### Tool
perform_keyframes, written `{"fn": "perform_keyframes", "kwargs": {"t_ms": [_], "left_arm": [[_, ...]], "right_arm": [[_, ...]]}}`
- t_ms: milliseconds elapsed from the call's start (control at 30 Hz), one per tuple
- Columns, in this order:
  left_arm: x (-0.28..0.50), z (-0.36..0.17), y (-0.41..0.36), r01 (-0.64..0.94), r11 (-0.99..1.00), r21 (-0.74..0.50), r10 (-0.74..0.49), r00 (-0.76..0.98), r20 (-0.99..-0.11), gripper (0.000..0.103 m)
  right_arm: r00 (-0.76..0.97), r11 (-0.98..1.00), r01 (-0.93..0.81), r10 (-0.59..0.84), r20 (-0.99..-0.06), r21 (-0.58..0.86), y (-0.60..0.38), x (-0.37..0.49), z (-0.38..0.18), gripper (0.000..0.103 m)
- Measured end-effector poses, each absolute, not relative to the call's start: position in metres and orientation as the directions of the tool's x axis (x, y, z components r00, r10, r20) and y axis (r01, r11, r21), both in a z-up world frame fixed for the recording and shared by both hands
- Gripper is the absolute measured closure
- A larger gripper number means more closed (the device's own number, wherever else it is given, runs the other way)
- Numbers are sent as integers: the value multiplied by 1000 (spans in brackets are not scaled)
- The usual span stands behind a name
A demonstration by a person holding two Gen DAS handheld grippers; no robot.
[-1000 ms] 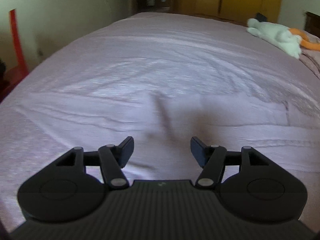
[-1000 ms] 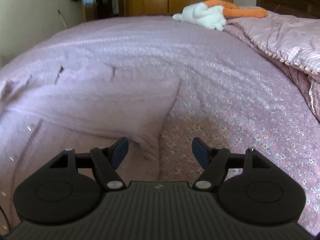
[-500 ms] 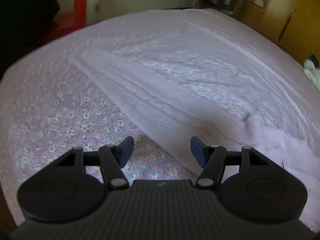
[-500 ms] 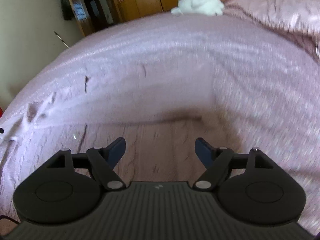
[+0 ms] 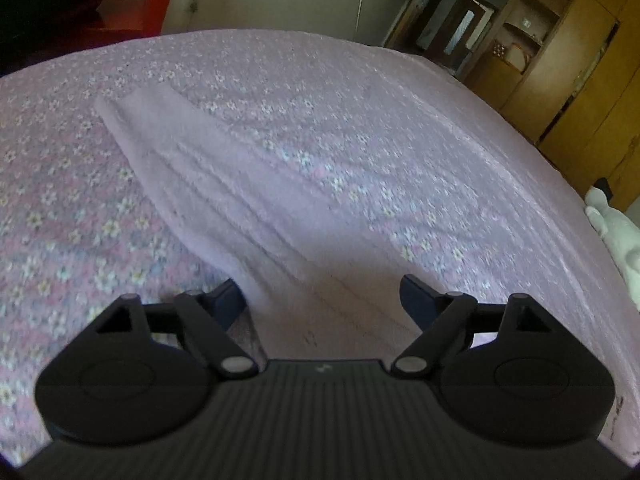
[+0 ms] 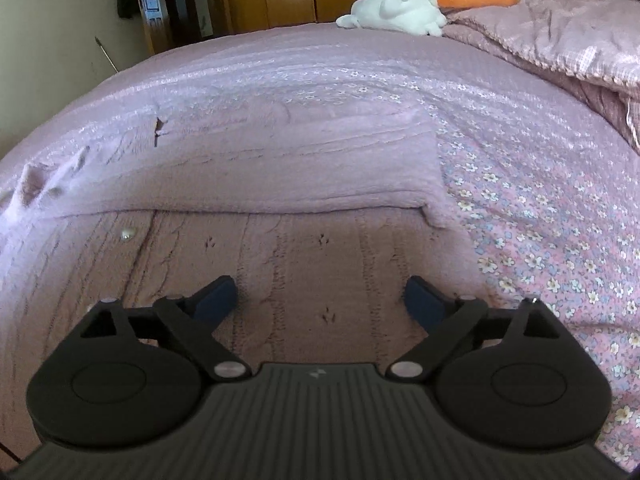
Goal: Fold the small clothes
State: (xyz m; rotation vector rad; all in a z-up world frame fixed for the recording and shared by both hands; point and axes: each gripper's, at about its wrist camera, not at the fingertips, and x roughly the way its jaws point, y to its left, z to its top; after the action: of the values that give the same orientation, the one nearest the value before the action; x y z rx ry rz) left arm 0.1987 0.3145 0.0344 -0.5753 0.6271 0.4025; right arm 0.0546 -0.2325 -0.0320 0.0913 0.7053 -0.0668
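Both grippers hovered spread and empty over a pink knitted garment on the bed.

The left gripper (image 5: 320, 300), jaws wide apart, sat over a sleeve (image 5: 192, 168) stretching toward the bed's (image 5: 400, 120) far left corner. The right gripper (image 6: 320, 298), equally spread, hung over the garment's (image 6: 300, 248) body near the bed's near edge, a fold already lying across it. Judging by this, folding was underway; the next move likely called for pinching an edge of the sleeve or hem without catching the floral bedspread (image 6: 560, 220) beneath.

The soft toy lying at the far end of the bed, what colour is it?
The soft toy is white with an orange part behind it, best seen in the right wrist view.
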Motion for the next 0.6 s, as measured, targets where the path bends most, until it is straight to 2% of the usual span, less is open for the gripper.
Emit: {"fn": "perform_keyframes", "kwargs": {"t_ms": [267, 400, 467, 500, 533, 600], "left_arm": [[218, 33, 309, -522, 813, -258, 246, 710, -660, 21], [224, 32, 299, -537, 827, -167, 302, 674, -674, 28], [223, 33, 300, -560, 816, -143, 332, 657, -677, 41], [222, 34, 300, -578, 807, -121, 358, 642, -678, 66], [220, 36, 303, -593, 799, -105, 377, 629, -680, 86], [214, 38, 313, -596, 786, -162, 343, 640, -688, 91]], "right_arm": [[764, 995, 81, -24, -645, 58, -236, 58, -33, 5], [768, 995, 77, -24, -640, 55, -235, 57, -34, 5], [768, 995, 80, -20, -640, 65, -236, 57, -33, 5], [769, 994, 83, -14, -639, 77, -238, 56, -33, 5], [771, 992, 86, -9, -637, 90, -239, 56, -32, 5], [773, 989, 90, 4, -635, 116, -242, 54, -30, 5]]}}
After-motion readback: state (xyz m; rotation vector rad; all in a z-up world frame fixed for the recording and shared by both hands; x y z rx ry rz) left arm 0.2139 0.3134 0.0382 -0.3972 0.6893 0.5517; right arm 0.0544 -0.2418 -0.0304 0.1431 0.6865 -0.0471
